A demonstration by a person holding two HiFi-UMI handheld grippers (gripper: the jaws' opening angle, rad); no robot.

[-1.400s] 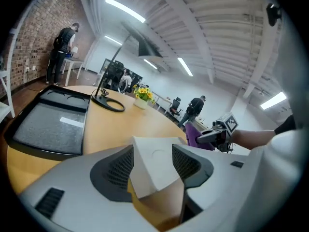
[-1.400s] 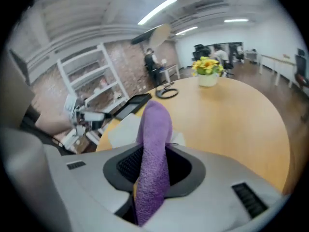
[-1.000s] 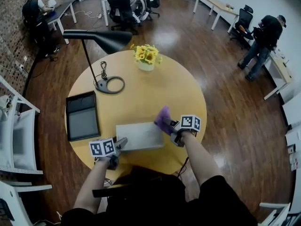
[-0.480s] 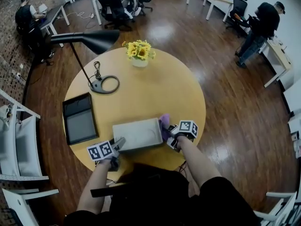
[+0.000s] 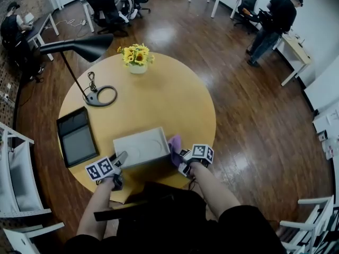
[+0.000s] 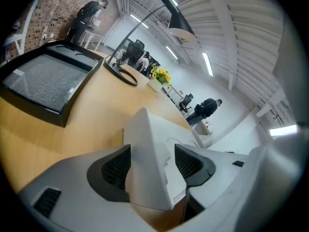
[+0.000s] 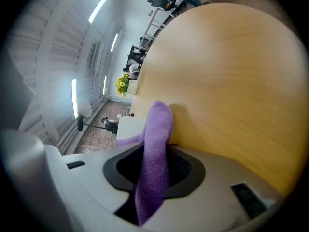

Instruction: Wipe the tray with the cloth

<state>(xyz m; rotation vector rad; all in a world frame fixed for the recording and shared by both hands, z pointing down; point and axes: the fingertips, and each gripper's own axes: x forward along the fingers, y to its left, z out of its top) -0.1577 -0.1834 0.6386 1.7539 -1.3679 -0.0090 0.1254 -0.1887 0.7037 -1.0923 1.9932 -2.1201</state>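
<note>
Head view, tray [image 5: 142, 144]: light grey, on the near part of the round counter [image 5: 164, 97], its near side raised so the dark underside shows.
Head view, left gripper [image 5: 121, 160]: at the tray's near left corner, closed on the rim there.
Head view, right gripper [image 5: 179, 160]: at the tray's right end, holding the purple cloth [image 5: 175, 143], which lies against the tray's right edge.
Head view, other things: a black tray [image 5: 78, 137] lies left of the tray. A lamp [image 5: 79, 47] stands beyond it to the left, and yellow flowers [image 5: 136, 55] stand well beyond it (all clear of the tray).
Left gripper view, left gripper [image 6: 153, 170]: its jaws stand wide, and the dark pads press on either side of the tray [image 6: 147, 144], whose thick white rim fills the gap.
Left gripper view, surroundings: the black tray [image 6: 41, 81] lies left of the tray on the counter [image 6: 96, 124]. The lamp [image 6: 176, 18] and flowers [image 6: 161, 75] are beyond the tray.
Right gripper view, right gripper [image 7: 154, 170]: its jaws are nearly together and pinch a fold of cloth [image 7: 157, 144], which stands up past the pads.
Right gripper view, tray [image 7: 129, 127]: only a pale corner shows, just left of the cloth and behind it; I cannot tell contact here.
Right gripper view, counter [image 7: 217, 81]: bare wood right of the tray.
</note>
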